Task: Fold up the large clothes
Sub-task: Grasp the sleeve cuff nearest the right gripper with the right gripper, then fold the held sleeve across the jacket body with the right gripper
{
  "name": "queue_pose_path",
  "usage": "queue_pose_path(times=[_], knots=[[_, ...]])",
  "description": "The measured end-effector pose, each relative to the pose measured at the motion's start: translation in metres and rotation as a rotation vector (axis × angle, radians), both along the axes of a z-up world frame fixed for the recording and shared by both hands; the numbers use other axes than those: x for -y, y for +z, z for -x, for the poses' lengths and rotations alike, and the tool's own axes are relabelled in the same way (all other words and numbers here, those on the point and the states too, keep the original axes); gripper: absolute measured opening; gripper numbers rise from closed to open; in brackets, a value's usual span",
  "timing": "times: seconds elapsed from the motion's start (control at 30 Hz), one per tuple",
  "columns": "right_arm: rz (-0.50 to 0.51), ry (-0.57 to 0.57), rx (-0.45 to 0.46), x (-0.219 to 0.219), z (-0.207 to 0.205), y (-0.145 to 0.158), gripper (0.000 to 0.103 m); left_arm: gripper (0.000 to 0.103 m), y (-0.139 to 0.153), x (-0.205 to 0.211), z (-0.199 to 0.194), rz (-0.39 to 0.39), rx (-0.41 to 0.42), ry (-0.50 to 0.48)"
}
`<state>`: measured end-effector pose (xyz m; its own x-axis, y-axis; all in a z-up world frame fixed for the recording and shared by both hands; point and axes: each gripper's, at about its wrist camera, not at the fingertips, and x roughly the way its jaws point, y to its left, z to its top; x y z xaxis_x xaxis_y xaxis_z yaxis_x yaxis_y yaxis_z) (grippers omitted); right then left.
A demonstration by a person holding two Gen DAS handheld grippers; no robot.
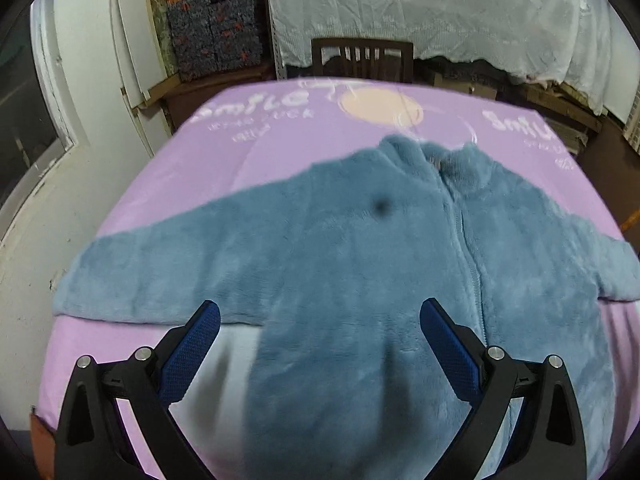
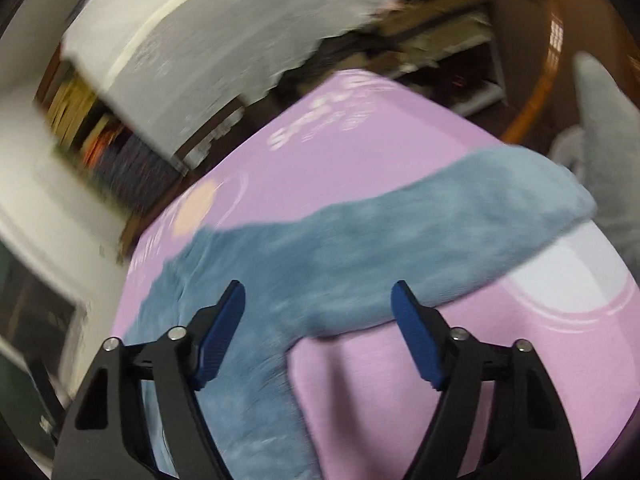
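One wide table, draped in a smooth lilac cloth (image 1: 180,168) printed with white lettering and a pale peach disc, carries everything here. Spread flat across it lies a plush blue-grey fleece jacket (image 1: 340,248), front up, zip running down its middle, collar toward the far edge, both sleeves stretched out sideways. A dark wooden chair (image 1: 362,58) with a slatted back stands beyond the table. The left gripper (image 1: 320,316) hangs over the jacket's lower body, ridged blue pads wide apart, holding nothing. The right gripper (image 2: 318,300), likewise spread and empty, hovers above a sleeve; that view is blurred.
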<state>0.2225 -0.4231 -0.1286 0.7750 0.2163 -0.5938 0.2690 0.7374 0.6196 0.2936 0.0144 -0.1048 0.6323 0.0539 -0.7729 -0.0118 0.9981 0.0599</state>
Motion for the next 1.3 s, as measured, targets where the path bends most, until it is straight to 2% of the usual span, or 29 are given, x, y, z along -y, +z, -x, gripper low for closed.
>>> queue_pose_path(times=[0.17, 0.3, 0.4, 0.53, 0.6, 0.7, 0.77, 0.8, 0.83, 0.93, 1.03, 1.17, 1.3], knots=[[-0.08, -0.117, -0.055, 0.033, 0.015, -0.03, 0.07, 0.1, -0.037, 0.011, -0.01, -0.046, -0.103, -0.013], [-0.118, -0.207, -0.074, 0.054, 0.027, -0.04, 0.07, 0.1, -0.038, 0.003, -0.011, 0.015, -0.122, -0.006], [-0.129, -0.252, -0.09, 0.063, 0.026, -0.043, 0.067, 0.1, -0.035, -0.003, -0.009, 0.031, -0.132, 0.001], [-0.114, -0.321, -0.116, 0.074, 0.014, -0.042, 0.064, 0.1, -0.014, -0.015, -0.008, -0.019, -0.054, 0.019], [-0.125, -0.348, -0.113, 0.077, 0.008, -0.043, 0.063, 0.1, -0.016, -0.022, -0.013, -0.025, -0.041, 0.034], [-0.107, -0.368, -0.08, 0.077, 0.0, -0.044, 0.063, 0.1, -0.038, -0.03, -0.023, 0.012, -0.116, 0.053], [-0.088, -0.368, -0.063, 0.077, 0.0, -0.045, 0.055, 0.1, -0.037, -0.037, -0.024, 0.066, -0.12, 0.055], [-0.081, -0.364, -0.068, 0.078, -0.001, -0.046, 0.043, 0.1, -0.035, -0.039, -0.023, 0.074, -0.109, 0.054], [-0.085, -0.358, -0.069, 0.081, -0.002, -0.048, 0.031, 0.1, -0.035, -0.039, -0.022, 0.067, -0.104, 0.056], [-0.132, -0.363, -0.059, 0.094, 0.001, -0.055, 0.015, 0.1, -0.036, -0.036, -0.02, 0.045, -0.115, 0.054], [-0.117, -0.347, -0.043, 0.092, 0.0, -0.051, 0.01, 0.1, -0.032, -0.038, -0.015, 0.029, -0.095, 0.063], [0.014, -0.258, 0.016, 0.059, -0.007, -0.017, 0.009, 0.1, -0.022, -0.045, -0.014, -0.02, -0.057, 0.1], [0.102, -0.134, 0.053, 0.01, -0.026, 0.015, 0.009, 0.1, -0.013, -0.062, -0.019, 0.014, -0.047, 0.132]])
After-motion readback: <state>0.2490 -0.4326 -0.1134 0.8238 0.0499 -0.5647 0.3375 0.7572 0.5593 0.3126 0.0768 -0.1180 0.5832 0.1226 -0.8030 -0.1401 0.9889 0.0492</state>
